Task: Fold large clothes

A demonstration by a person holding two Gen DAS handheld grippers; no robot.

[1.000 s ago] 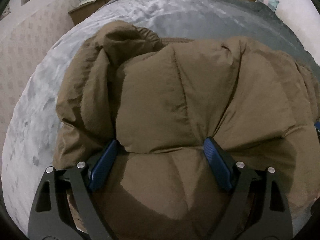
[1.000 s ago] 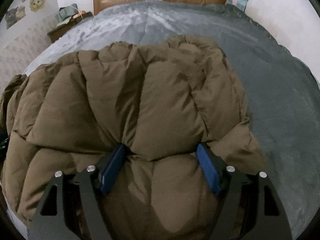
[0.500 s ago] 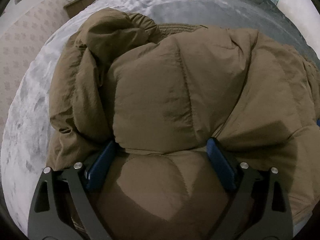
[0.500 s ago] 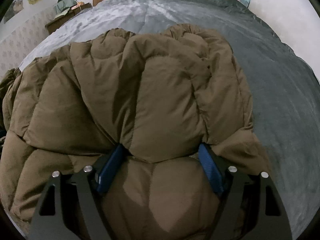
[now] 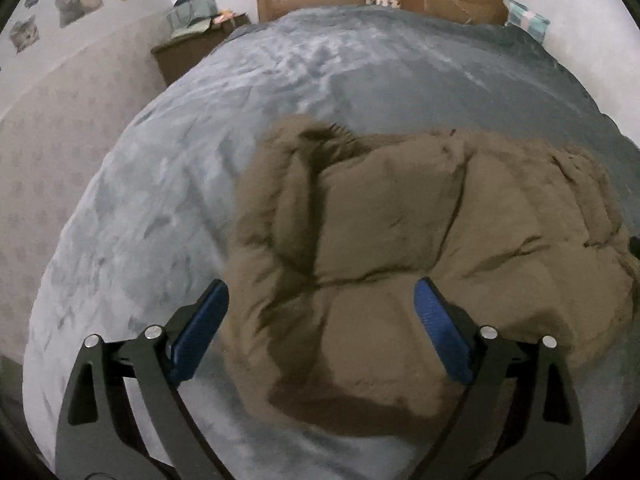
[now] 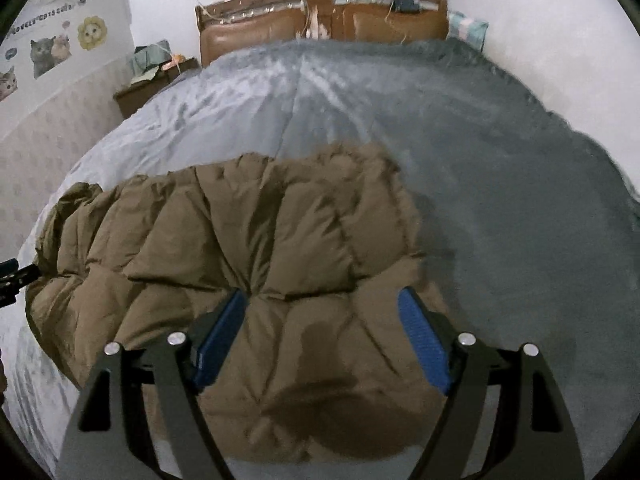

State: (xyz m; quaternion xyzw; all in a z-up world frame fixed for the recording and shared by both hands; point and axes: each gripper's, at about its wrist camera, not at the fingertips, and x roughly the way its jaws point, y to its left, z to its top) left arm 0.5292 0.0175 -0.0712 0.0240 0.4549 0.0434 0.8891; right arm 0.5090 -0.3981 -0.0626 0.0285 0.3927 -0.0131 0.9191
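My left gripper (image 5: 320, 312) stood with its jaws spread wide; they had just been opening, and though a corner of the brown puffer jacket (image 5: 420, 248) lay below and between them, the blue pads (image 5: 438, 332) pressed on nothing. My right gripper (image 6: 320, 328) was the same — jaws well apart, empty, hovering over the jacket's (image 6: 248, 248) near end. At the left edge of the right view I could make out a dark tip of the other gripper beside the jacket.

The jacket was olive-brown and quilted into fat, puffy panels, lying bunched into a broad low mound. Its fabric was matte with soft creases; at the far left end a rumpled fold rose up, though blur hid what part it was.

It rested on a bed covered by a plush grey blanket (image 6: 500, 168), near the foot end. Beyond that I saw a brown padded headboard (image 6: 320, 20), a dark nightstand (image 5: 188, 52) piled with clutter at the left, and cat stickers (image 6: 48, 52) on the wall — white above, patterned lower down.
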